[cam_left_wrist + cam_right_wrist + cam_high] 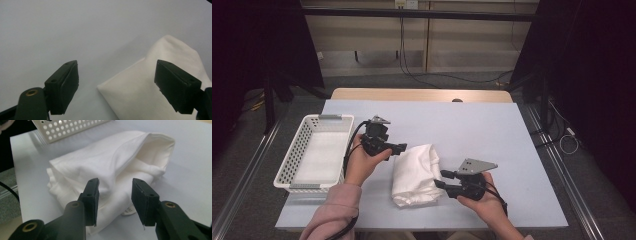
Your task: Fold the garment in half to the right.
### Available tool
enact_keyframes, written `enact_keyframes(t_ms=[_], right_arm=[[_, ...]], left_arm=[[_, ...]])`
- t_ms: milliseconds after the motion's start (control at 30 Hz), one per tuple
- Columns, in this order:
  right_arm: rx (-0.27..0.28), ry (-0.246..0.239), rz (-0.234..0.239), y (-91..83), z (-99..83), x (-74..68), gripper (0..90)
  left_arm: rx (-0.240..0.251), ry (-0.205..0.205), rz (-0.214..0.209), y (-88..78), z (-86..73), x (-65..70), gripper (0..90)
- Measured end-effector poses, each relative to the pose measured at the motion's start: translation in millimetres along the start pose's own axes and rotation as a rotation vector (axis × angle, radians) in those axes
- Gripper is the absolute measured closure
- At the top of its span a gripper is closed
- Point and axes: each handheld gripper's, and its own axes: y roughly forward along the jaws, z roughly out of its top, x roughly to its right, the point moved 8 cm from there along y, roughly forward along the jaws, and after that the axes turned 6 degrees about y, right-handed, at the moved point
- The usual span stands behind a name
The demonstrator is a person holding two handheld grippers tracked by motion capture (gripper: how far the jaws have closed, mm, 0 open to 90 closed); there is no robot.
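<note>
A folded white cloth (416,174) lies on the blue-grey table (492,135) between the two hands, with a white perforated basket (292,155) standing empty to its left; the work in hand looks like picking the cloth up, probably for that basket. The right gripper (115,195) sits at the cloth's near right edge with its jaws partly open, the gap lined up on a loose fold but the pads not pressing on it, so it holds nothing. The left gripper (116,82) hovers above the cloth's far left corner with its jaws wide apart and nothing between them but air. The main risk, as I judge it, is a shallow bite: the right jaws face several stacked layers, and if they close on the top fold alone, the bundle will fall open as it rises and drag across the table. The left jaws stand wider than the corner below them, so a closure there could miss or catch only an edge. An uneven lift by the two hands would also let the cloth sag and snag on the basket's rim.
</note>
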Motion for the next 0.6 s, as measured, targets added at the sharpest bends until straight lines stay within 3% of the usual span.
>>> enact_keyframes(t_ms=[33, 100, 133, 167, 200, 233, 267, 367, 400, 433, 500, 533, 600], right_arm=[[0.012, 0.005, 0.005, -1.6, 2.6, 2.7, 51.9], [0.033, 0.010, 0.002, -3.4, 7.7, 6.9, 42.5], [0.039, 0.011, -0.005, -4.3, 10.4, 9.4, 39.2], [0.048, 0.018, -0.002, -4.8, 13.2, 11.0, 35.9], [0.052, 0.021, -0.005, -5.0, 15.1, 13.6, 34.2], [0.058, 0.017, -0.010, -5.2, 16.9, 16.7, 31.8], [0.069, 0.015, -0.006, -5.0, 19.1, 19.0, 30.0], [0.088, 0.014, -0.010, -4.5, 23.9, 26.8, 26.3], [0.095, 0.016, -0.011, -4.4, 25.4, 29.8, 26.0], [0.096, 0.015, -0.014, -4.1, 26.2, 32.8, 25.3], [0.096, 0.025, -0.026, -3.1, 27.5, 39.7, 21.7], [0.100, 0.031, -0.019, -2.3, 28.4, 42.4, 21.1], [0.096, 0.031, -0.036, -1.6, 28.1, 48.8, 18.8]], left_arm=[[-0.015, 0.023, -0.002, -2.0, -1.8, -1.8, 19.4], [-0.002, 0.004, -0.002, -3.3, -2.6, -3.2, 18.0], [-0.016, 0.025, -0.008, -5.2, -4.1, -5.0, 17.1], [-0.018, 0.020, -0.006, -5.6, -4.8, -5.9, 16.6], [0.007, -0.007, -0.008, -4.7, -3.7, -4.5, 16.6], [0.013, -0.010, -0.005, -4.8, -4.1, -4.8, 16.6], [-0.016, 0.022, -0.010, -6.6, -6.9, -7.2, 16.4], [0.010, -0.016, -0.010, -5.1, -7.3, -5.7, 15.5], [-0.015, 0.005, -0.020, -5.9, -10.4, -6.5, 15.5], [-0.011, 0.015, -0.018, -5.4, -10.9, -7.0, 15.3], [0.006, -0.018, -0.018, -3.2, -11.0, -4.9, 14.8], [-0.017, -0.001, -0.020, -3.7, -13.2, -6.1, 14.6], [-0.002, -0.019, -0.021, -2.9, -12.8, -4.4, 14.2]])
